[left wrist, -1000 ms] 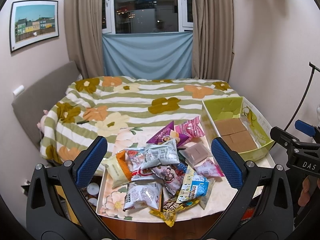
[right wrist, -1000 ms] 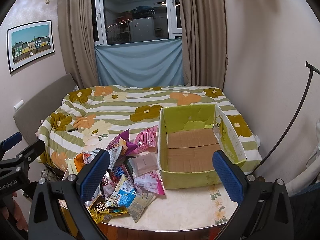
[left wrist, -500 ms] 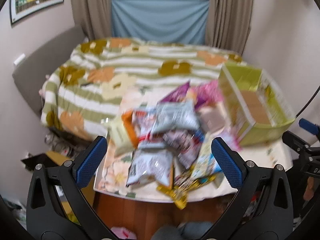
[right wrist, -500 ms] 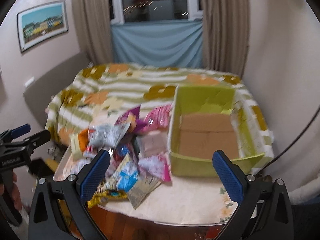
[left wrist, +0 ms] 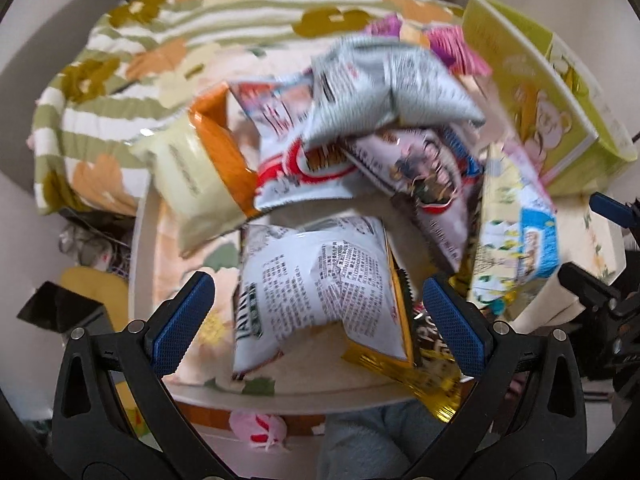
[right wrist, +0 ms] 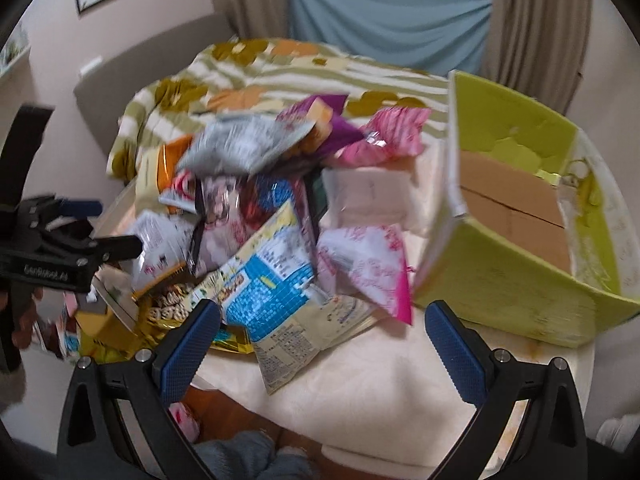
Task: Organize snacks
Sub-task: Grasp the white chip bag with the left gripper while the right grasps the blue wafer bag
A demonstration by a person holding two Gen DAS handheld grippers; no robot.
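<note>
A heap of snack packets lies on a small floral-topped table [left wrist: 208,336]. In the left wrist view my left gripper [left wrist: 316,320] is open, its blue pads either side of a white printed packet [left wrist: 316,280] just ahead. A cream and orange packet [left wrist: 200,176] lies at the left, a grey packet [left wrist: 384,88] on top. In the right wrist view my right gripper [right wrist: 320,340] is open above the table's front, near a blue and yellow packet [right wrist: 272,284] and a pink and white packet [right wrist: 368,264]. The green cardboard box [right wrist: 520,272] stands at the right, holding no snacks.
A bed with a striped floral blanket [right wrist: 280,68] lies behind the table. The left gripper's body [right wrist: 52,248] shows at the left of the right wrist view. The right gripper's body [left wrist: 600,300] shows at the right of the left wrist view. Clutter lies on the floor to the left.
Both grippers have tilted down and moved in close to the snack heap. Both stay open. The snacks and box have not moved.
</note>
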